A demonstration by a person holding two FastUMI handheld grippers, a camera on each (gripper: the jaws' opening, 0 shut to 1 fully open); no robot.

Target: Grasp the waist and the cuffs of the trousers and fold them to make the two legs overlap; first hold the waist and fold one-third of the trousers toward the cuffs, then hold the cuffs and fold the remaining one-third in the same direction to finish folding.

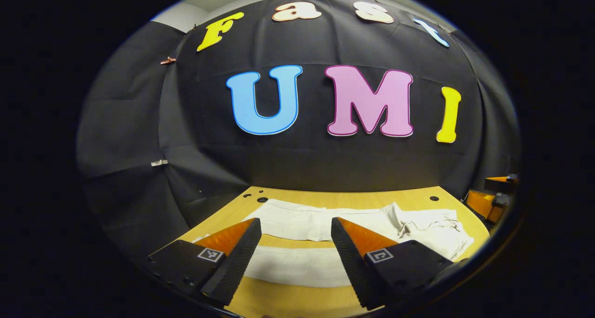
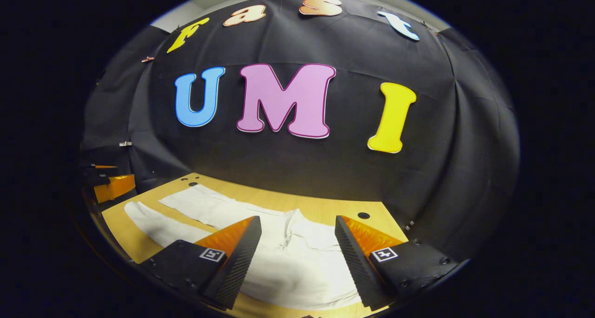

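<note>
Left gripper view: left gripper (image 1: pixel 296 234) spread wide, empty, above trousers (image 1: pixel 325 222), legs running crosswise ahead, waist off right, under gaping, empty right gripper (image 2: pixel 297 234).

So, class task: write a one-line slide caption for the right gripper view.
Open right tool above the waist of white trousers spread flat, legs apart, on a wooden table.

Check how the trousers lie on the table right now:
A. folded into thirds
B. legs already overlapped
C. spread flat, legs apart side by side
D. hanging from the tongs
C: the trousers lie flat on the table with a strip of bare wood between the two legs, and both the left tongs and right tongs are open, holding nothing.
</note>
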